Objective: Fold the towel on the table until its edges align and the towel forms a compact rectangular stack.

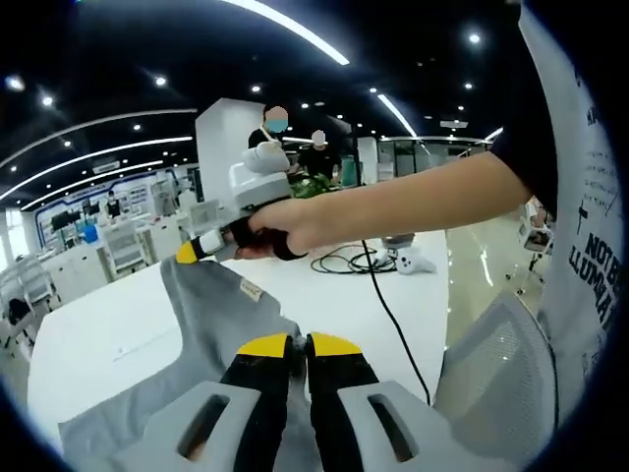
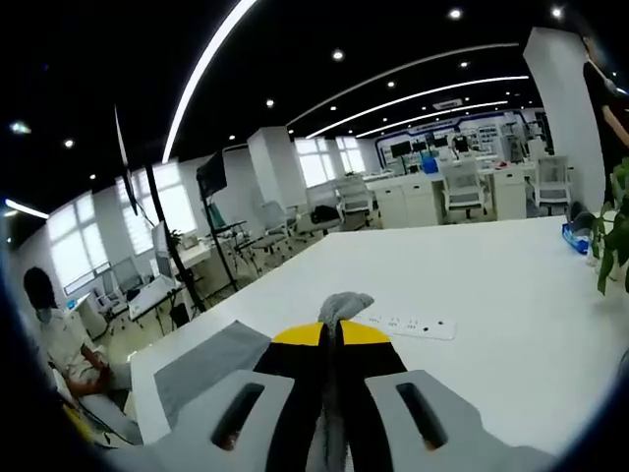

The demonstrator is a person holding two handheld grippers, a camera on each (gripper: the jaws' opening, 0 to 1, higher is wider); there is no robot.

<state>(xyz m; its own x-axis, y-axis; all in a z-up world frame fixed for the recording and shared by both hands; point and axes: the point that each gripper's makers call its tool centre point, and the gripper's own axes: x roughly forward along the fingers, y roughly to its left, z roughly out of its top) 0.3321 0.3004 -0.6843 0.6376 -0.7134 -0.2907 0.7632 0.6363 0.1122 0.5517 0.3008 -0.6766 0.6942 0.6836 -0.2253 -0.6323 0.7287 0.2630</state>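
The towel (image 1: pixel 211 324) (grey, with a small label on it) is lifted partly off the white tabletop (image 1: pixel 108 324), held at two places: the left gripper (image 1: pixel 300 346) has its jaws clamped on cloth near the viewer, and the right gripper (image 1: pixel 197 248), in the person's hand (image 1: pixel 285 224), pinches a farther corner, its jaws shut on a bunched tuft of cloth in the right gripper view. This looks like the carrying-over stage of a fold. Next, both held corners likely need lowering together onto the opposite edge, kept level so the edges meet.

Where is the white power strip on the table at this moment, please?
In the right gripper view, the power strip lies flat on the white table, just beyond and slightly right of the grey towel bunched in the right gripper.
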